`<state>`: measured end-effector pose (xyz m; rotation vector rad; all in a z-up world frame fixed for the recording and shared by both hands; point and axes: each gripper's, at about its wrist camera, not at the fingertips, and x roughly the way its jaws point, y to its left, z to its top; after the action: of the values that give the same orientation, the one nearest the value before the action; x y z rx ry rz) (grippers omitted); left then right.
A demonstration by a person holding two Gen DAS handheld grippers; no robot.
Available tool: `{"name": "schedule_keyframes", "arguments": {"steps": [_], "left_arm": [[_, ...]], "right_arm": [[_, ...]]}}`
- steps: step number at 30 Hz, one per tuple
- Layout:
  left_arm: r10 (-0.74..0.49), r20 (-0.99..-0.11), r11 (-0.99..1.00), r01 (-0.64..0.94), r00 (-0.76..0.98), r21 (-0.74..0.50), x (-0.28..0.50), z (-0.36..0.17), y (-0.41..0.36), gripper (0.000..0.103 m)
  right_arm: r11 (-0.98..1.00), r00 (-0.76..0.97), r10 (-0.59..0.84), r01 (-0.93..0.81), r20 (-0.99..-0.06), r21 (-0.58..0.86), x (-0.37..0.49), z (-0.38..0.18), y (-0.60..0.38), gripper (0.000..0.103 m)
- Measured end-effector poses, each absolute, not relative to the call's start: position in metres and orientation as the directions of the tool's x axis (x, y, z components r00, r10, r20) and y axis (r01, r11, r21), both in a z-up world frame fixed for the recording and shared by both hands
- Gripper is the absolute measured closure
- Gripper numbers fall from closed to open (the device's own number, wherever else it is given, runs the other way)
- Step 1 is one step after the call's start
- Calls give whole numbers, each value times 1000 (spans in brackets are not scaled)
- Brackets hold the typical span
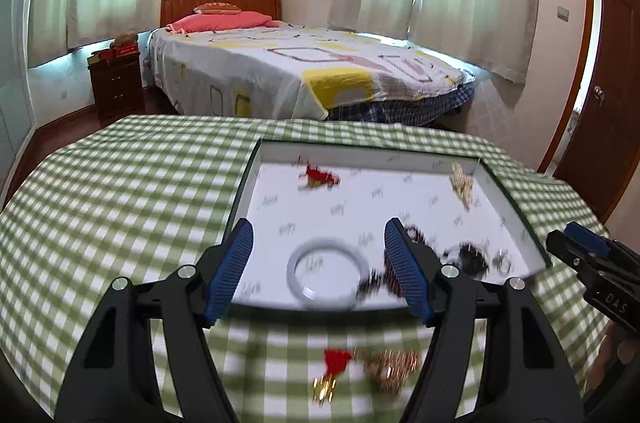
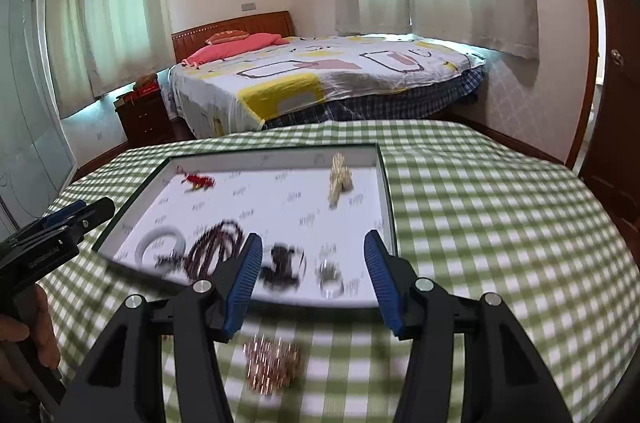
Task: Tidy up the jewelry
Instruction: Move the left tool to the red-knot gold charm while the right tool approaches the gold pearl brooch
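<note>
Item: shallow white tray [image 1: 516, 211] with a dark rim, lying flat on a table under a green-and-white checked cloth [image 1: 132, 183]. Contents, far row: one red ornament [image 1: 318, 177] towards the left, one pale gold piece [image 1: 462, 185] towards the right. Contents, near row, left to right: one white bangle [image 1: 328, 263]; one dark red bead string [image 2: 216, 247], looped beside the bangle; one black piece [image 2: 282, 263]; one or more small silver rings [image 2: 330, 275], too blurred by motion to count. Outside the tray, on the cloth just in front of its near edge: one red tasselled charm with gold ends [image 1: 334, 367] and, touching or just beside it, one heap of rose-gold chain [image 2: 272, 363]. Left gripper [image 1: 320, 269]: blue-padded jaws standing well apart over the tray's near edge, framing the bangle in view, nothing between the pads. Right gripper [image 2: 314, 271]: jaws parted about halfway, over the tray's near right corner, nothing gripped. Surroundings: a bed [image 2: 320, 79] with a patterned cover and pink pillow, beyond the table.
</note>
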<state>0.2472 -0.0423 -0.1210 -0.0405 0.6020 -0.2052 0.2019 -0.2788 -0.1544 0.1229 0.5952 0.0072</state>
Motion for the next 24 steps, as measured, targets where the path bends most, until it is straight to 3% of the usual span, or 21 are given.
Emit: {"name": "schedule_keyframes", "arguments": {"steps": [24], "left_arm": [[-160,-621,987,120,767,-105,192,-147,-13,36]], "right_arm": [[994,794,58,13,-606,112,168,-181,-254,50]]}}
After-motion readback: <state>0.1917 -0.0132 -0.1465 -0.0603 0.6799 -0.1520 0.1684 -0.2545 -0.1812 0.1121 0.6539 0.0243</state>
